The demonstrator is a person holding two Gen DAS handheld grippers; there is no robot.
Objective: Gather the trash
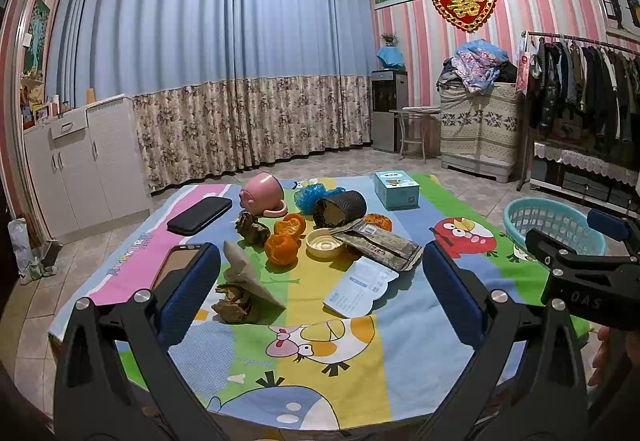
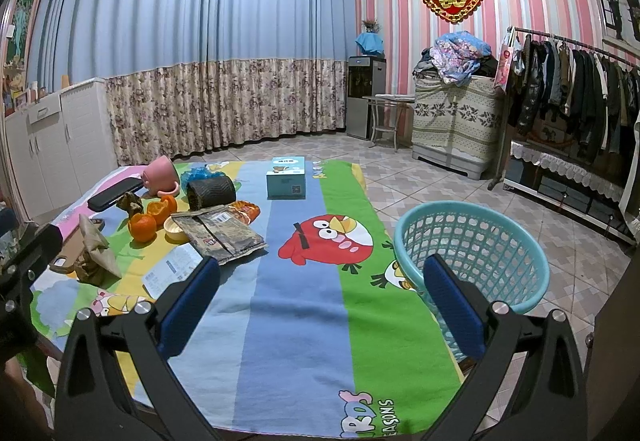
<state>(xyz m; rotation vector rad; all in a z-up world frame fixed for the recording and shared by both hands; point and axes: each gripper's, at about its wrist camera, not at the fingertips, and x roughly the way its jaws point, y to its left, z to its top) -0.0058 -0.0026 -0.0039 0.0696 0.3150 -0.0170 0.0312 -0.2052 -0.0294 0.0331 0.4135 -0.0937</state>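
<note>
Both grippers are held clear above the counter point(image 2: 296, 321), which carries a cartoon-print cloth. The left gripper point(image 1: 320, 293) has its jaws spread wide and grips nothing; the right gripper point(image 2: 320, 297) likewise stands with jaws wide apart and empty.

Trash lies ahead of the left jaws. Nearest, just ahead of the left finger, is a crumpled brown paper point(image 1: 244, 289). Just beyond the gap between the jaws lies a flat printed card point(image 1: 360, 287). Further ahead are orange peels point(image 1: 282, 247), a cream lid point(image 1: 325, 243), a flattened foil packet point(image 1: 380, 243), a dark paper cup point(image 1: 340, 207) on its side and a blue plastic wad point(image 1: 310, 197).

The teal basket point(image 2: 472, 253), presumably the receptacle, sits off the counter edge, around the right finger of the right jaws.

Assessment: nothing collected yet. All items appear light. The paper should be soft and crushable; pinch it at the bunched lower mass. The card lies flat and may slip; take it by a raised edge. The peels are likely limp and slick; grip across a rim.

A pink mug point(image 1: 262, 195), phones and a box look like non-trash items.
</note>
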